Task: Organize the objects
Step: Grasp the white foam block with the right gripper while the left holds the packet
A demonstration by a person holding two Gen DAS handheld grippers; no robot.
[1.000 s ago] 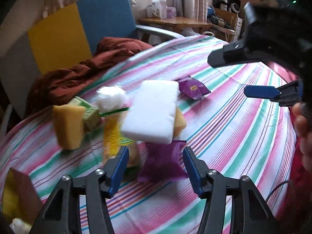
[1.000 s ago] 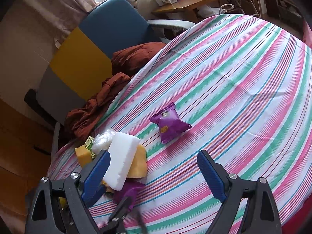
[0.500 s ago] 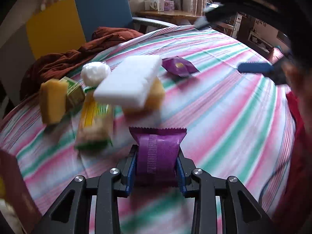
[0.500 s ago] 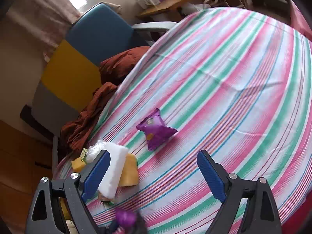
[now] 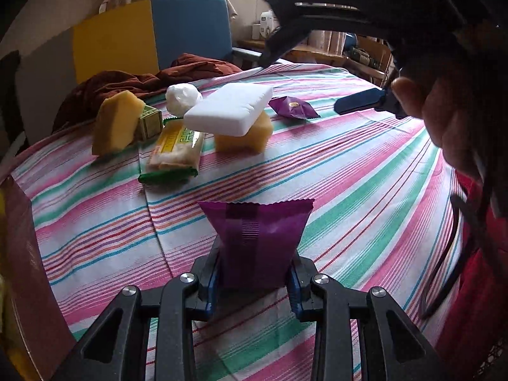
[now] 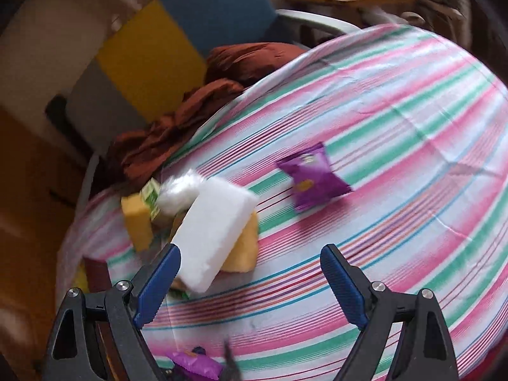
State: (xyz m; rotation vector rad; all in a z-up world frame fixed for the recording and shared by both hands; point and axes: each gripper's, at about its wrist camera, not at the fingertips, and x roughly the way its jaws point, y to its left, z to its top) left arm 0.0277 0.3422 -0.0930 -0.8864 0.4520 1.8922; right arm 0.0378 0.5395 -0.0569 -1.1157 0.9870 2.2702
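Observation:
My left gripper (image 5: 254, 281) is shut on a purple snack packet (image 5: 257, 241), held just above the striped tablecloth (image 5: 365, 171). That packet shows again at the bottom edge of the right wrist view, purple packet (image 6: 193, 363). My right gripper (image 6: 250, 281) stands open and empty over the cloth, and its blue fingertip (image 5: 358, 101) shows in the left wrist view. A second purple packet (image 6: 312, 179) lies beyond it. A white sponge block (image 5: 230, 108) rests on a yellow sponge (image 5: 244, 136). A green-ended biscuit pack (image 5: 174, 152), another yellow sponge (image 5: 117, 120), a small green box (image 5: 149, 120) and a white ball (image 5: 182, 98) sit nearby.
A brown cloth (image 5: 133, 82) drapes over the table's far edge, in front of a grey, yellow and blue chair (image 5: 152, 35). A dark red box wall (image 5: 22, 254) stands at the left edge. A hand (image 5: 444, 108) holds the right gripper at the right.
My left gripper closed on the purple packet and drew it back from the pile toward the near side. The right gripper, still open, swung left toward the white sponge block.

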